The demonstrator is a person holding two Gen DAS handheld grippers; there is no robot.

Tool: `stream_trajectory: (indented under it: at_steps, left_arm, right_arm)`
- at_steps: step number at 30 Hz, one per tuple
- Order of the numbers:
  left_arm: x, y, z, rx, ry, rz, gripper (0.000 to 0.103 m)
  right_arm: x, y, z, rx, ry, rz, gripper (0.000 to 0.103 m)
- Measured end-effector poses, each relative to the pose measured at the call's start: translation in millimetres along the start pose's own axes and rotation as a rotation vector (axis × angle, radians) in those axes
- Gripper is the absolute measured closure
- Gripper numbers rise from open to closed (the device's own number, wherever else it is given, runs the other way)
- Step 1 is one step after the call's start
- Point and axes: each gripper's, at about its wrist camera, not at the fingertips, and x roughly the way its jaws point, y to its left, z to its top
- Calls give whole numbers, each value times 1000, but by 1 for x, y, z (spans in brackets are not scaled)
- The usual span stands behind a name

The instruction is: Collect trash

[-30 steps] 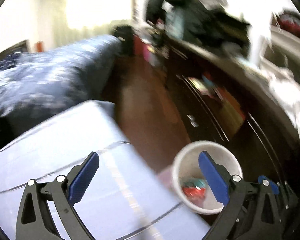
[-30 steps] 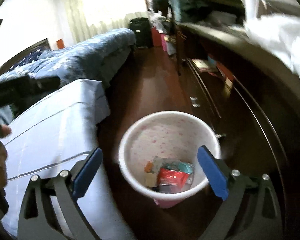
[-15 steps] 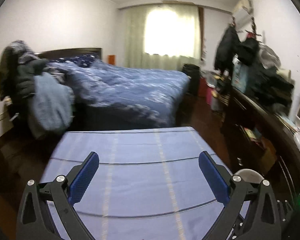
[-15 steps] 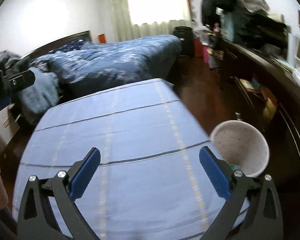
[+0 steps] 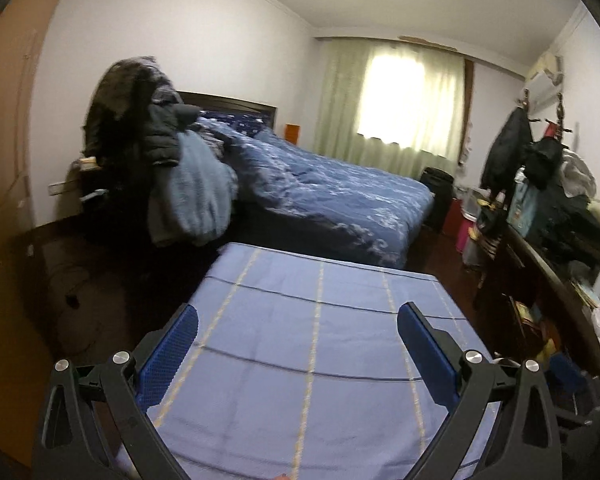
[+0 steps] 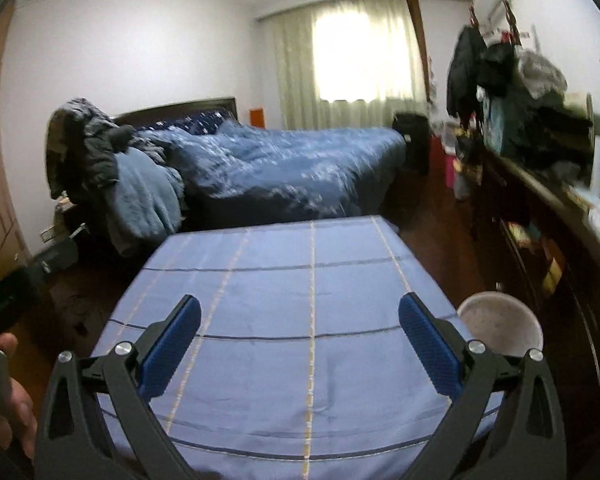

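Note:
A table under a blue striped cloth (image 5: pixel 320 340) (image 6: pixel 300 300) fills the lower middle of both views, and I see no trash on it. My left gripper (image 5: pixel 298 320) hovers open over the cloth with nothing between its fingers. My right gripper (image 6: pixel 300 312) is open too, above the near part of the table. A white speckled waste bin (image 6: pixel 500 328) stands on the floor at the table's right edge, just beyond my right finger; its contents are hidden. In the left wrist view the bin is out of sight.
A bed with a dark blue quilt (image 5: pixel 332 196) (image 6: pixel 292 168) lies behind the table. Coats and a blanket are heaped at its left (image 5: pixel 168 172). A dark dresser piled with clothes (image 5: pixel 560 248) (image 6: pixel 540 200) runs along the right wall. A person's hand (image 6: pixel 12 400) shows at lower left.
Both cameras have swung up and left from the bin on the floor to the table and the bed. The bin has slid to the right edge of the right view and left the left view.

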Motion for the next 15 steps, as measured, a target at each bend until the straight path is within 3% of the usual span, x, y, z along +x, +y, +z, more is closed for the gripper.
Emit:
stream_trajectory:
  at_steps: [4,15]
  left_arm:
    - [-12,4,-5,-2,-3,-5,4]
    - [-37,-9,-4,28,-49,-43,4]
  right_arm:
    - [-22,11,3,-53,-58,-20,3]
    - [-45,-1,6,-34,-107,-60,3]
